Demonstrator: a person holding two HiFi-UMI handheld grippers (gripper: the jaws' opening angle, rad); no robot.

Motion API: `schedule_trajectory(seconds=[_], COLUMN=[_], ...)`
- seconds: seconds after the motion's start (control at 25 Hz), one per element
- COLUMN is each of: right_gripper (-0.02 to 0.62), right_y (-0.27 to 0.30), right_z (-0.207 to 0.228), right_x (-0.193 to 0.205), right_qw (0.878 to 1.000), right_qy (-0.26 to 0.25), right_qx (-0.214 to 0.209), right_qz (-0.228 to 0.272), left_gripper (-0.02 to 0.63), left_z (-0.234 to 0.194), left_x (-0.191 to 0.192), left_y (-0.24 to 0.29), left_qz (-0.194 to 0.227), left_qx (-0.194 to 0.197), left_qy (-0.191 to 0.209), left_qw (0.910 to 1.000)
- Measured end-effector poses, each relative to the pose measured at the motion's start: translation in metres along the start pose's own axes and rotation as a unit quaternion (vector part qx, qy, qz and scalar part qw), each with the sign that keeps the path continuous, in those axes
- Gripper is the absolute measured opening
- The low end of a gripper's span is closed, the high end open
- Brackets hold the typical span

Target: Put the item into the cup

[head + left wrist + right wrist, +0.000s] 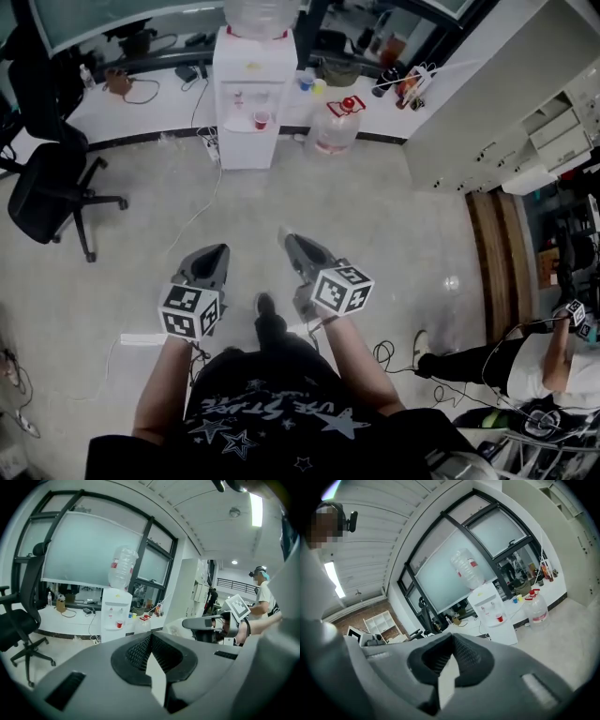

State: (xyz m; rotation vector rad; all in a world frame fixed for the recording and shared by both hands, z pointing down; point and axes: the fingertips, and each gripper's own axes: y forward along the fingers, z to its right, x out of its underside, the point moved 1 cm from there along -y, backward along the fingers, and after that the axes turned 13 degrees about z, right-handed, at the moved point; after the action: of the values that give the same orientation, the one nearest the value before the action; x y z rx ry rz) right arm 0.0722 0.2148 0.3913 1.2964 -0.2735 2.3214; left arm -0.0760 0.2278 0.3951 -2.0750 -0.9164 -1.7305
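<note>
Close before the person's body, the left gripper point(214, 255) and the right gripper point(292, 244) are held side by side, pointed forward over the pale floor point(394, 225). In each gripper view the jaws are seen pressed together with nothing between them. No item can be made out in any view, so one would first have to be found and grasped. Well ahead, a small red cup point(262, 119) stands in the recess of the white water dispenser point(246, 66), and a large water bottle point(336, 127) is set on the floor just beside it. The dispenser should be approached before any release. The jaws are best opened only once centred above the cup's narrow mouth.
</note>
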Motion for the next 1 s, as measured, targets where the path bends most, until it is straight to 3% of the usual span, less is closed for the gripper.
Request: schedule_trajectory(seconds=[0.4,1.0], right_gripper=[0.002,0.002], right_y=[0.042,0.06], right_z=[0.052,0.11], right_x=[-0.044,-0.064], right_qw=[1.0,0.999], right_qy=[0.002,0.018], right_qx=[-0.022,-0.041], right_qz=[-0.006,-0.023], left_gripper=[0.006,0.006], left_z=[-0.005,-0.008], left_x=[-0.022,-0.03], left_y=[0.079,0.131], left_qz=[0.0,0.002], left_qx=[-0.012,-0.045], left_qy=[0.0,0.001], left_qw=[0.9999,0.999])
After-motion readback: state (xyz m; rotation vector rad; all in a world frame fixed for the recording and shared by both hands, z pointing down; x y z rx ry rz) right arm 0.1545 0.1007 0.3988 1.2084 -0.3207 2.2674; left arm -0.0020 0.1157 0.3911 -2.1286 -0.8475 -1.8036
